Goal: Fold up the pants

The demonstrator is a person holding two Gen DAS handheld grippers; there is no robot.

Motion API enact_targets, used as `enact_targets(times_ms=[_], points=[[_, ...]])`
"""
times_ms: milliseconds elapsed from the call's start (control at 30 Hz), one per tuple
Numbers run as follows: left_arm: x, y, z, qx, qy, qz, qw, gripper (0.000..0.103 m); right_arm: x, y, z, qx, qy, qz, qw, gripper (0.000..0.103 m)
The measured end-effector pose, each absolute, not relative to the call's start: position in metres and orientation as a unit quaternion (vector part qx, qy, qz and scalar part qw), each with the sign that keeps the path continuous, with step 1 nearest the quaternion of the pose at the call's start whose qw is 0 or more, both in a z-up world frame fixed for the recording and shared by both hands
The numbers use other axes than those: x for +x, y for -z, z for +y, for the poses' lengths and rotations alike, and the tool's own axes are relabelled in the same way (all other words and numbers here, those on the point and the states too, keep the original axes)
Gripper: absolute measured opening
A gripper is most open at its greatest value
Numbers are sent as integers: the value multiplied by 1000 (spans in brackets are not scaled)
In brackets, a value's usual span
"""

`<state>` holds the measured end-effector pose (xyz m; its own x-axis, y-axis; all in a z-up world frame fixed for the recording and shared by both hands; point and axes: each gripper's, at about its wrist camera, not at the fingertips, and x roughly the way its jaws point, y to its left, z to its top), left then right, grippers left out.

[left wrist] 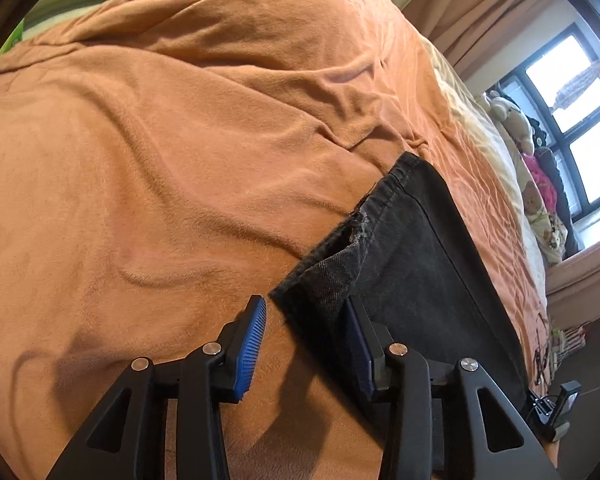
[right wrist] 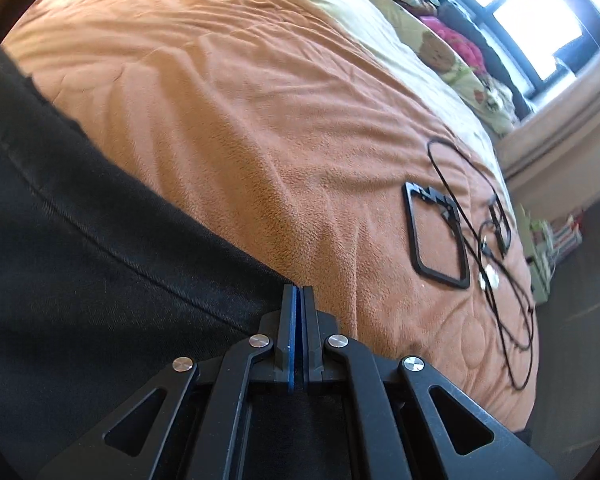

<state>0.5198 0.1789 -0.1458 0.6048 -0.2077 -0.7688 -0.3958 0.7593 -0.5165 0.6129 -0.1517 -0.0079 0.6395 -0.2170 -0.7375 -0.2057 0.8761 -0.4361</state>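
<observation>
My left gripper (left wrist: 306, 312) stands partly open above the orange blanket (left wrist: 160, 152), its blue pads clear of the cloth. A corner of the black pants (left wrist: 412, 248) lies between them, untouched on the left side (the right pad sits over the fabric, and I cannot tell whether it brushes it). My right gripper (right wrist: 298, 292) is fully closed, pads pressed together at the edge of the pants (right wrist: 80, 232); whether any cloth is pinched I cannot tell. A black frame (right wrist: 436, 236) and a cable (right wrist: 500, 280) lie nearby on the blanket.
</observation>
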Motion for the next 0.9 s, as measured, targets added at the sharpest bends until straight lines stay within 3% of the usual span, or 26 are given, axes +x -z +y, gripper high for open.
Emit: enact_targets(times_ms=[133,167,200,500,800,833,900], points=[[519,152,177,-361,-40,447,817,50,597,-20,-168,-193,-6,413,890,29],[520,155,176,-364,-34,449,815,50,591,-26,-172,-183,-11,406,895,46],[521,158,174,-367,-30,452,812,50,585,-30,-178,-178,-14,400,899,54],[529,172,169,-402,-4,445,800,50,523,-54,-223,-128,-13,392,911,54],[527,176,161,-406,9,425,809,50,427,-77,-294,-11,7,374,927,55],[526,176,161,-405,8,424,810,49,418,-76,-301,-2,11,373,928,55],[527,178,162,-402,2,424,811,36,395,-73,-318,20,22,370,928,55]])
